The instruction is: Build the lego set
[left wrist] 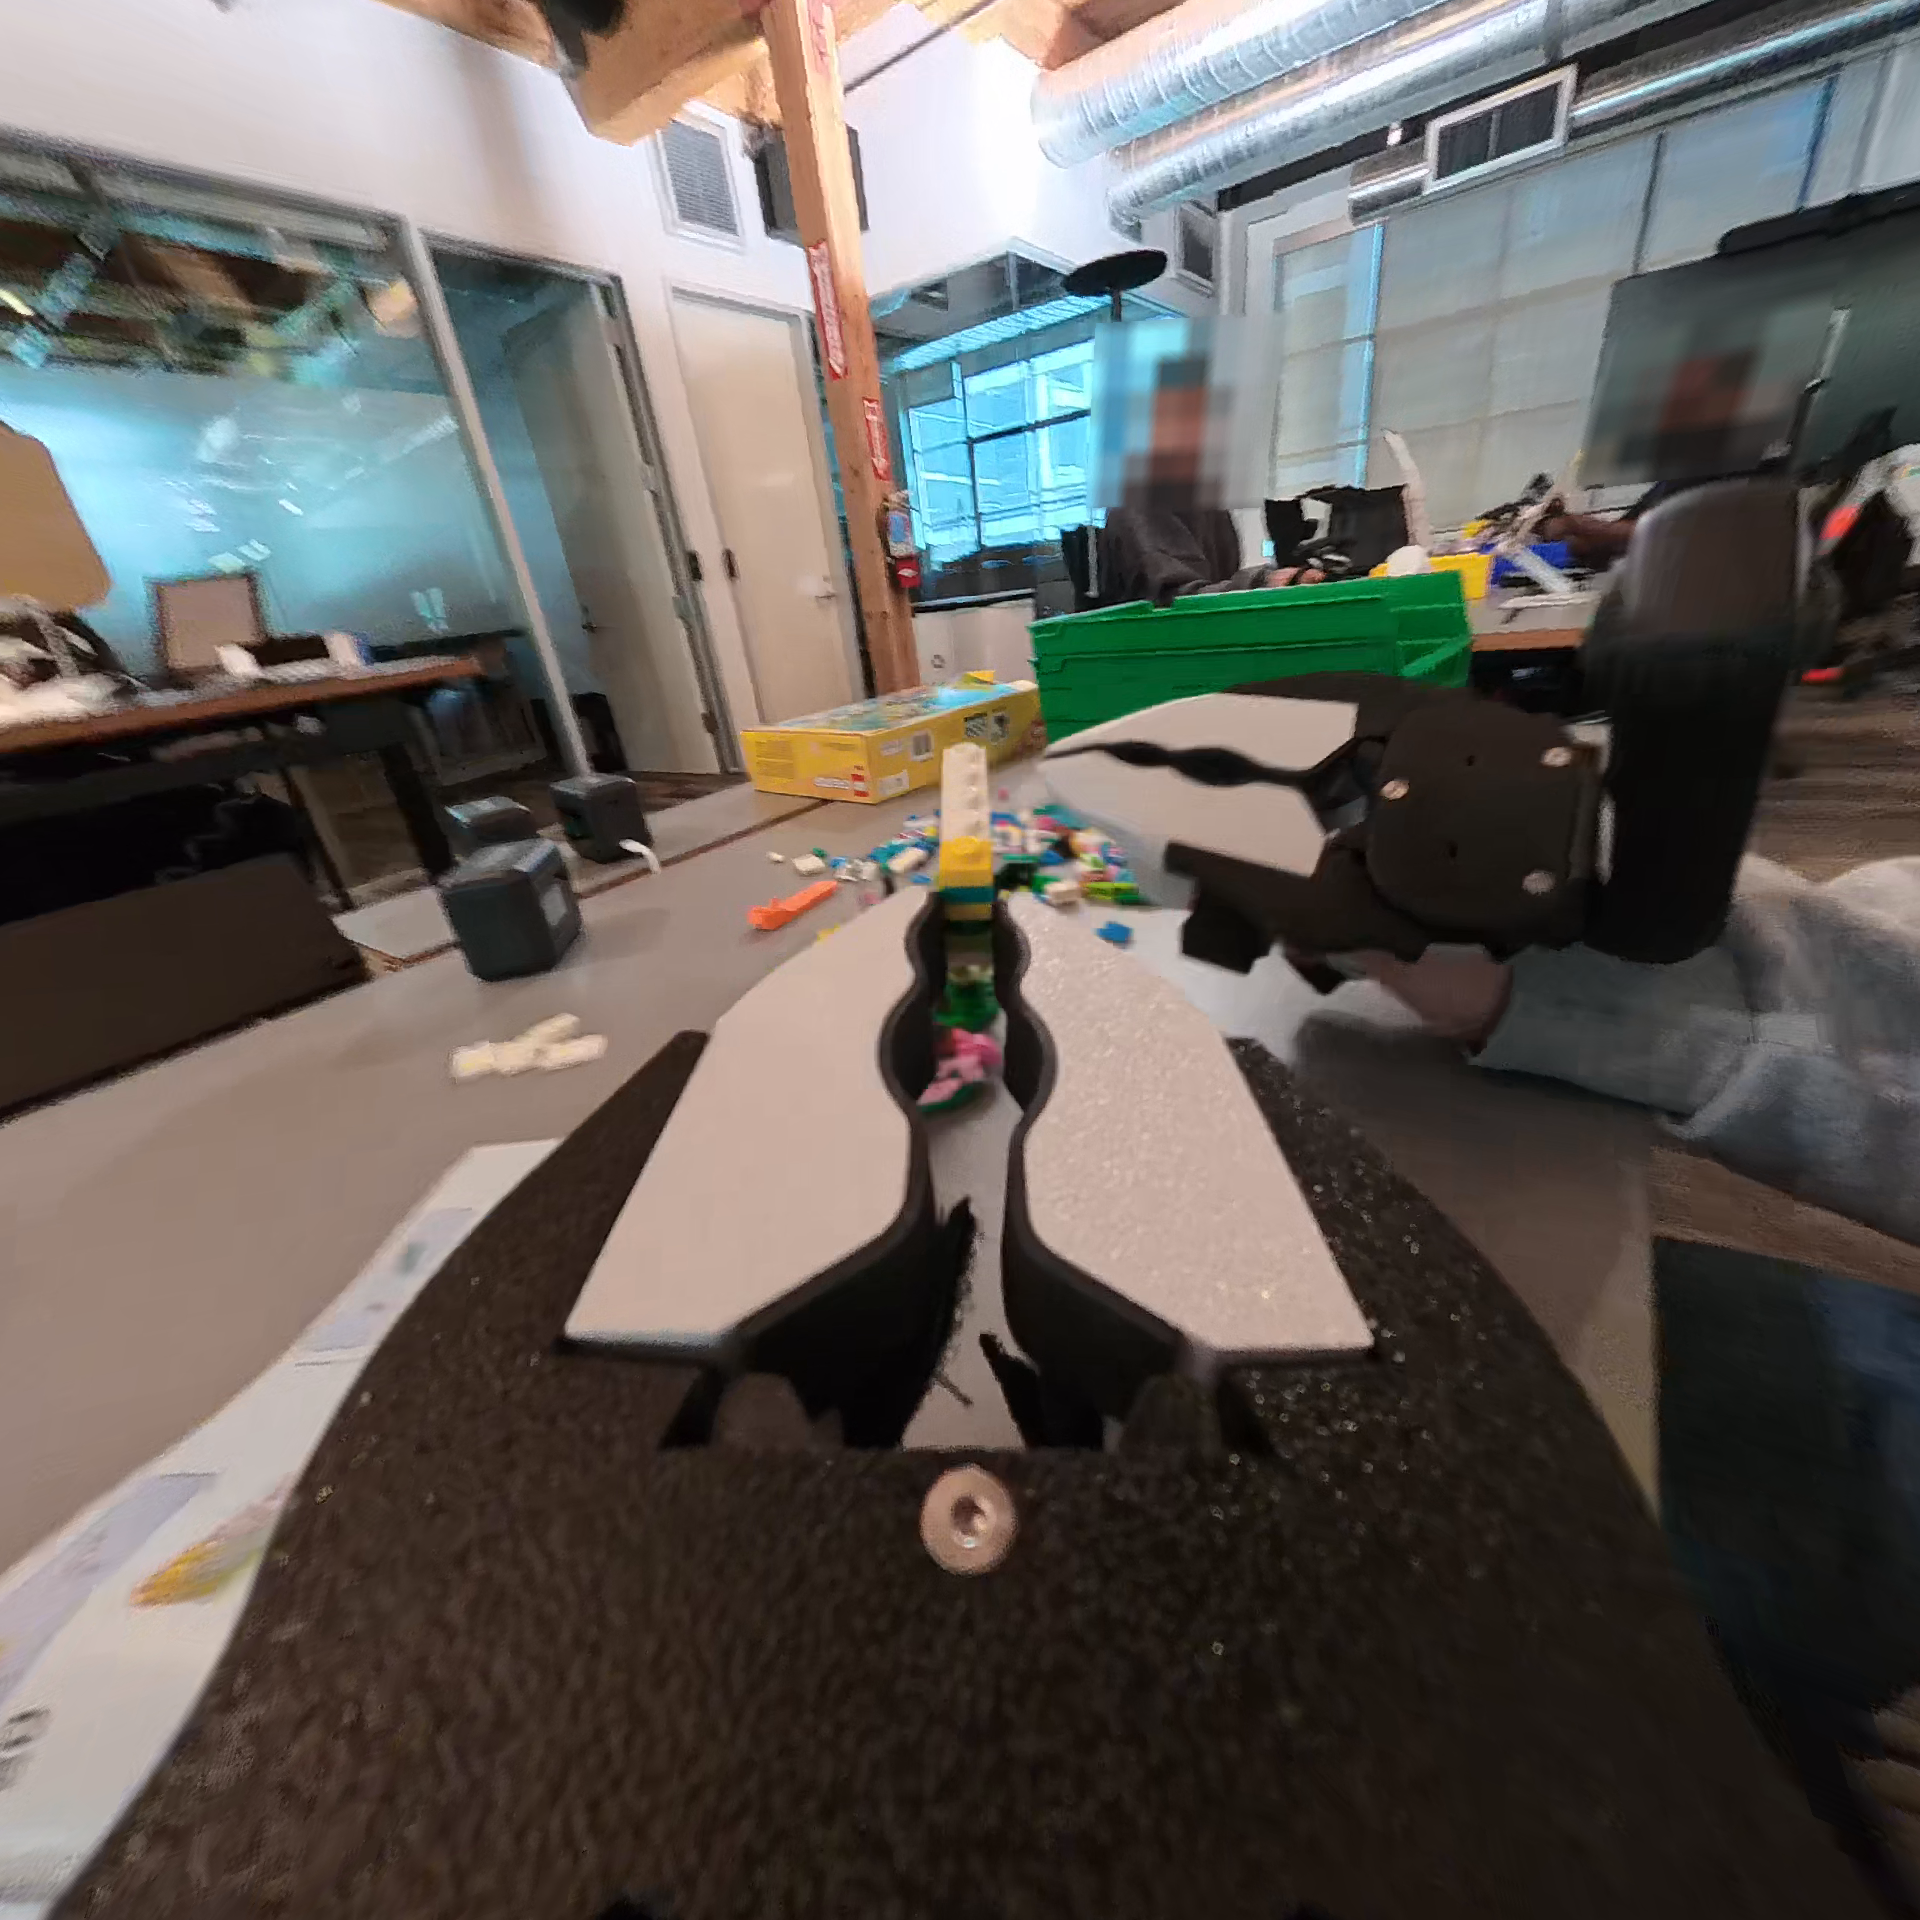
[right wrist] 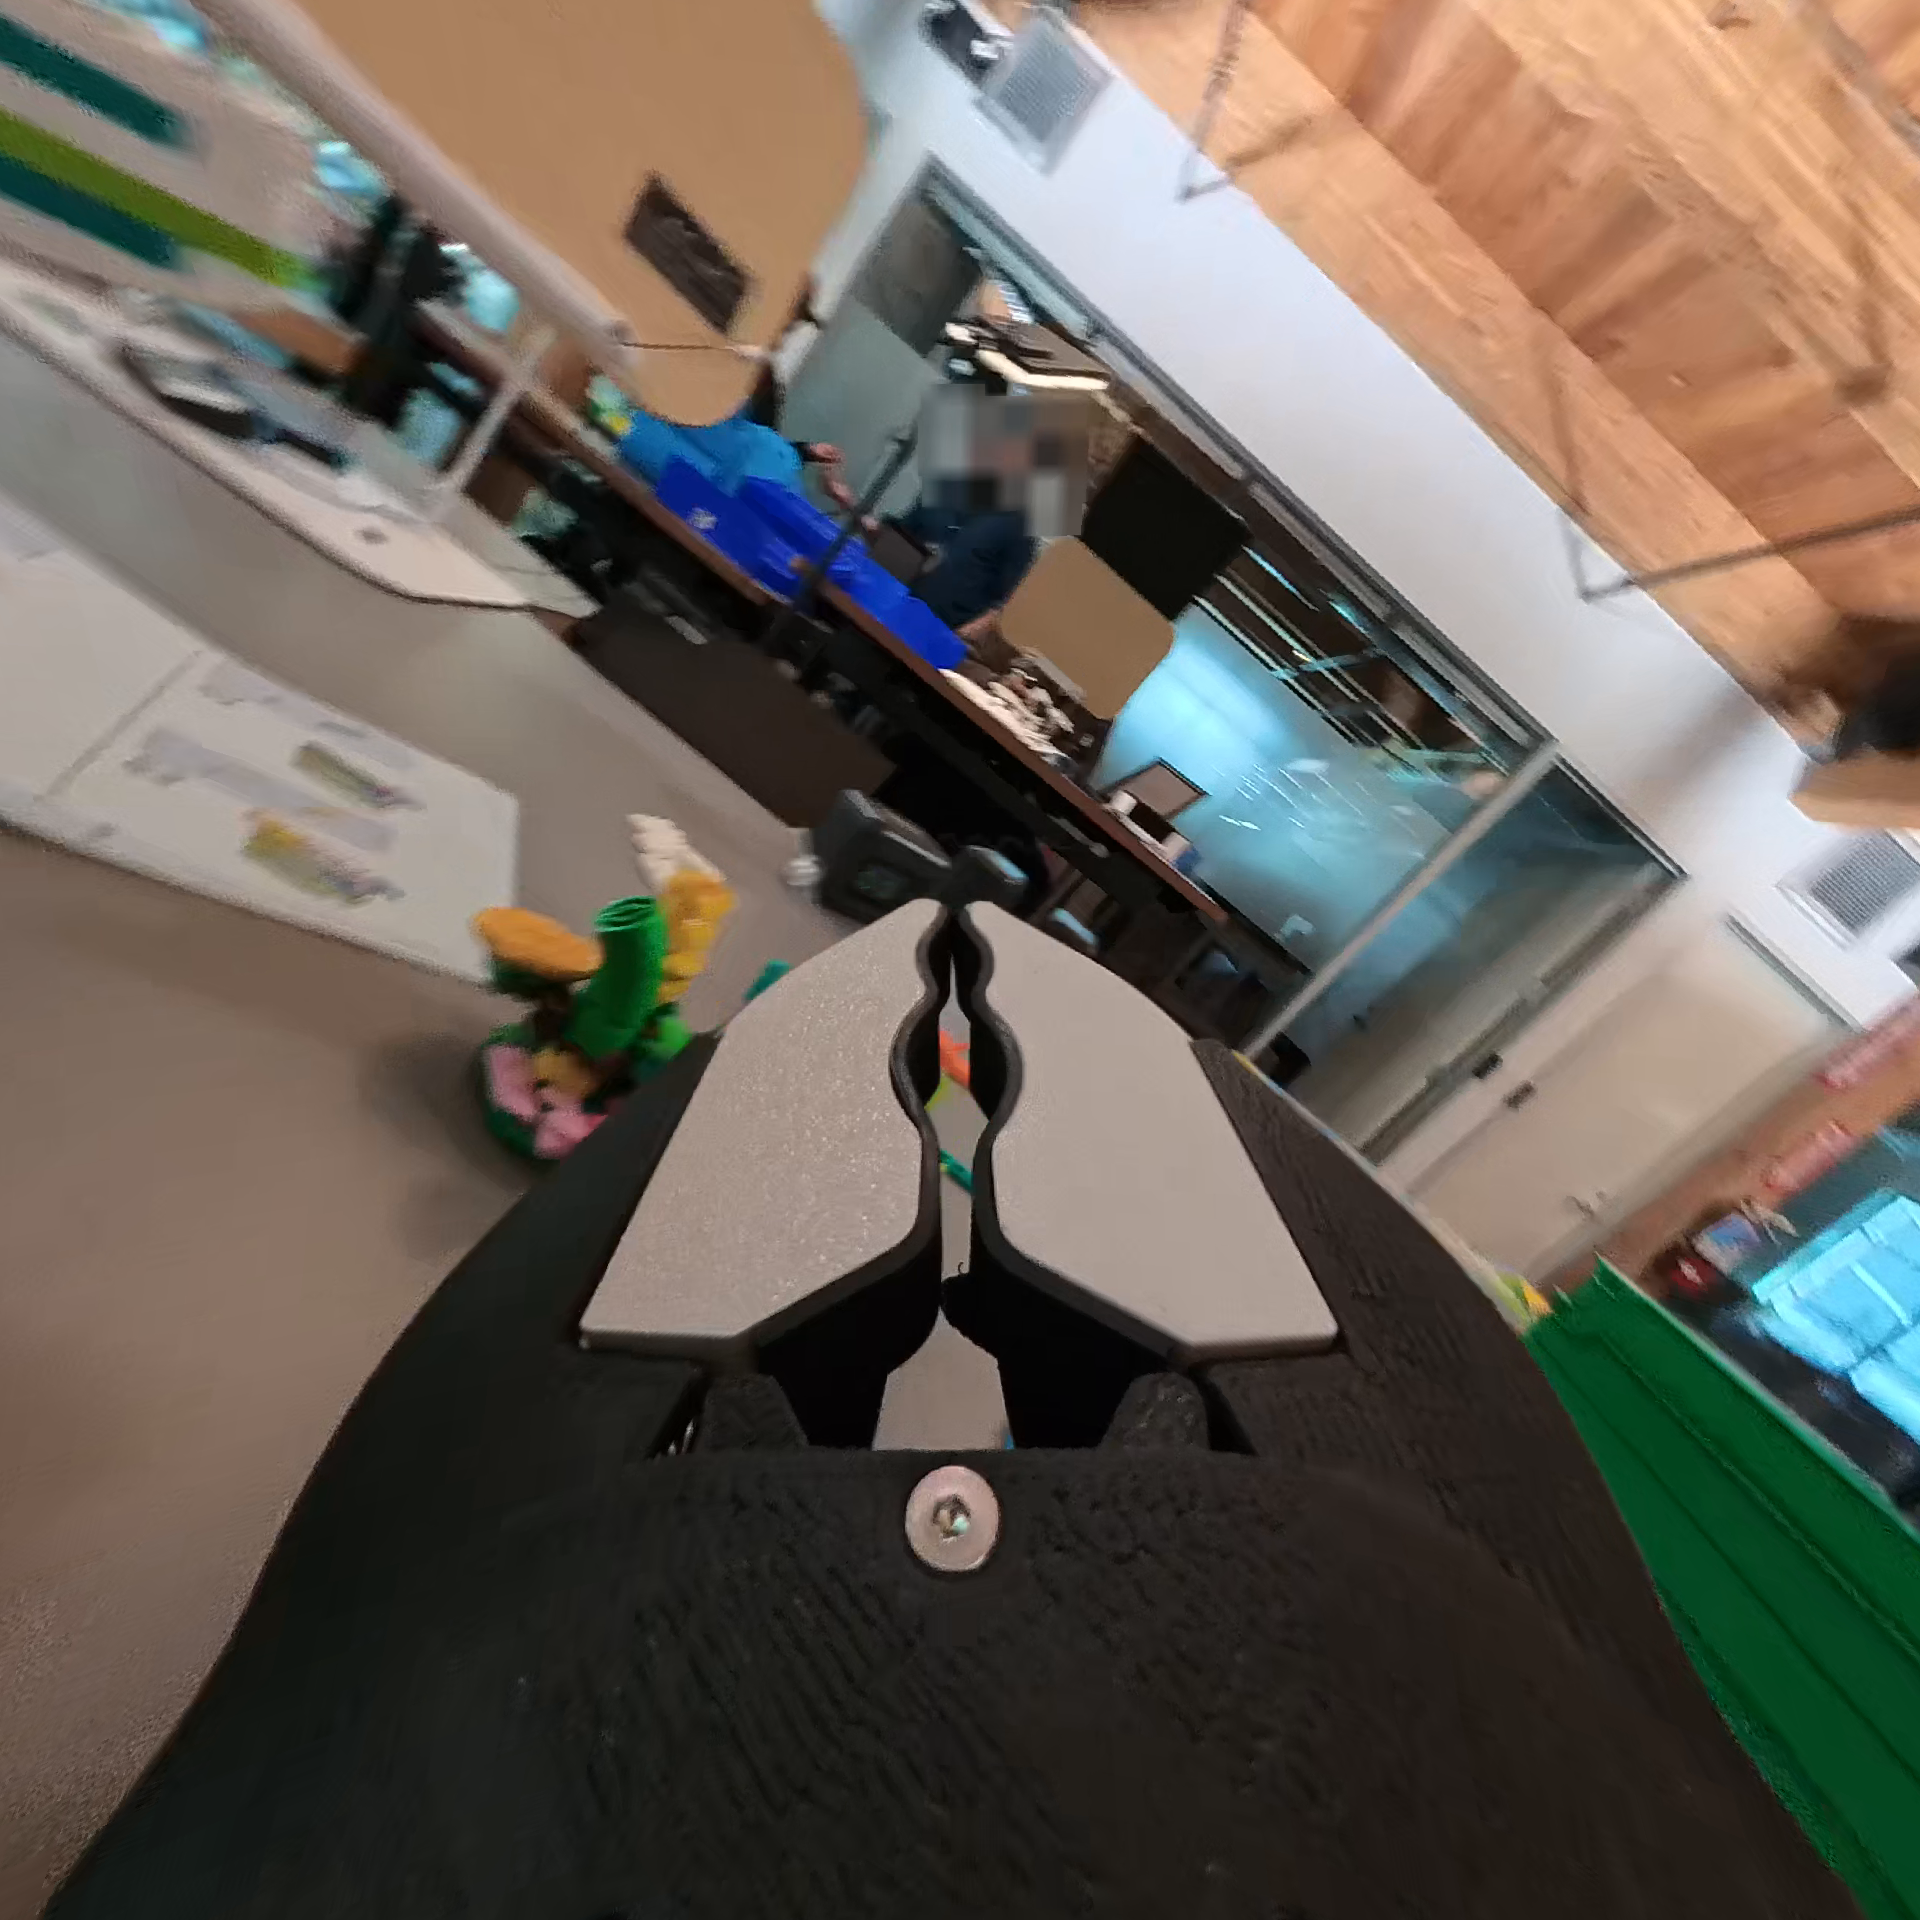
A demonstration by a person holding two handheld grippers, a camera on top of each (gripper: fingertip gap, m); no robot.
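Observation:
A small brick build (left wrist: 961,862) stands in front of me, with a yellow brick, green and yellow layers, a long white brick (left wrist: 964,779) on top, and pink flowers on a green base. My left gripper (left wrist: 966,914) is shut on its narrow yellow-green column just under the yellow brick. The right wrist view shows the same build (right wrist: 623,977) on the grey table, with a green tube and an orange disc; the left gripper does not show there. My right gripper (right wrist: 951,914) is shut, tips together with nothing between them. It hovers right of the build (left wrist: 1049,756).
A pile of loose coloured bricks (left wrist: 1049,852) lies beyond the build, with an orange piece (left wrist: 792,902) and a white cluster (left wrist: 525,1055) to the left. A yellow box (left wrist: 883,743), green bins (left wrist: 1247,644), black cubes (left wrist: 511,914) and printed sheets (left wrist: 260,1455) surround the area. People sit at far tables.

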